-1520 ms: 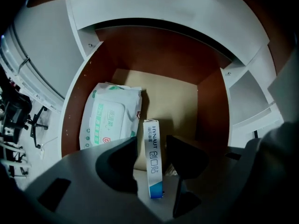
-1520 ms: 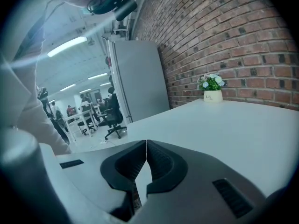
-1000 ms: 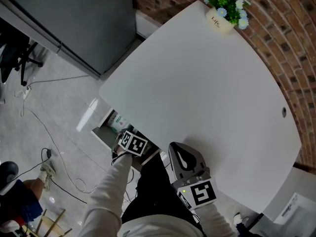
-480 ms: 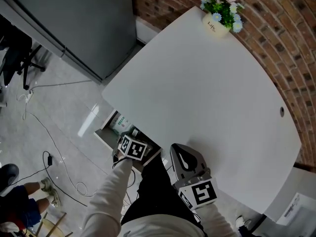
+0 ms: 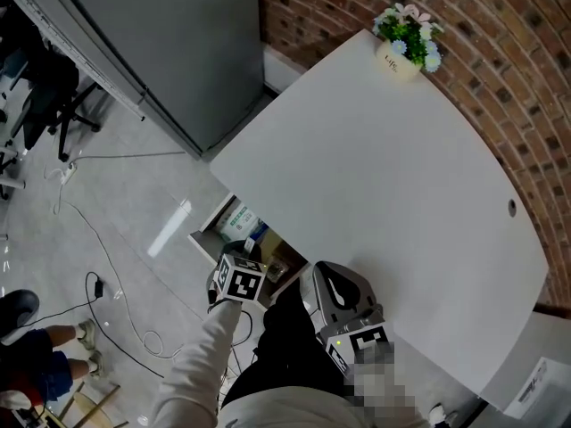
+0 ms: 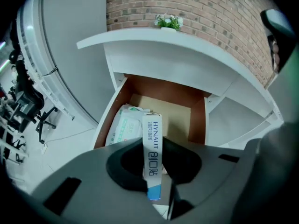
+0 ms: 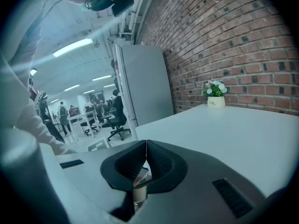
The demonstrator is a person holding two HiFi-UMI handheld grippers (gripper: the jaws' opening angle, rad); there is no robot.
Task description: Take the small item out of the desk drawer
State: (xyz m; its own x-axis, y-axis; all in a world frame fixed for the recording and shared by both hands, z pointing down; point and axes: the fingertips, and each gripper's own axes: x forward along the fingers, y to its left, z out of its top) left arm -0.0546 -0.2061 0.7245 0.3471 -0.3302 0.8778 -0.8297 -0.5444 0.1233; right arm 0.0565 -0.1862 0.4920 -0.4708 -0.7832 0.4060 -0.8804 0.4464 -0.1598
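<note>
The desk drawer (image 6: 202,121) stands open under the white desk (image 5: 384,176). My left gripper (image 6: 152,174) is shut on a slim white box with blue print (image 6: 152,146), held upright above the drawer's front. In the head view the left gripper (image 5: 237,281) hovers at the open drawer (image 5: 207,235), and its marker cube hides the jaws. A white and green wipes pack (image 6: 122,125) lies in the drawer's left half. My right gripper (image 7: 146,143) is shut with nothing in it and rests at the desk's near edge, also seen in the head view as the right gripper (image 5: 332,285).
A small flower pot (image 5: 406,38) sits at the desk's far corner by the brick wall. A grey cabinet (image 5: 169,43) stands left of the desk. Cables (image 5: 98,275) run over the floor, and office chairs (image 5: 49,96) stand further left.
The left gripper has drawn back from the drawer toward the person, so more of the drawer's inside shows. The head view has shifted. The right gripper has hardly moved.
</note>
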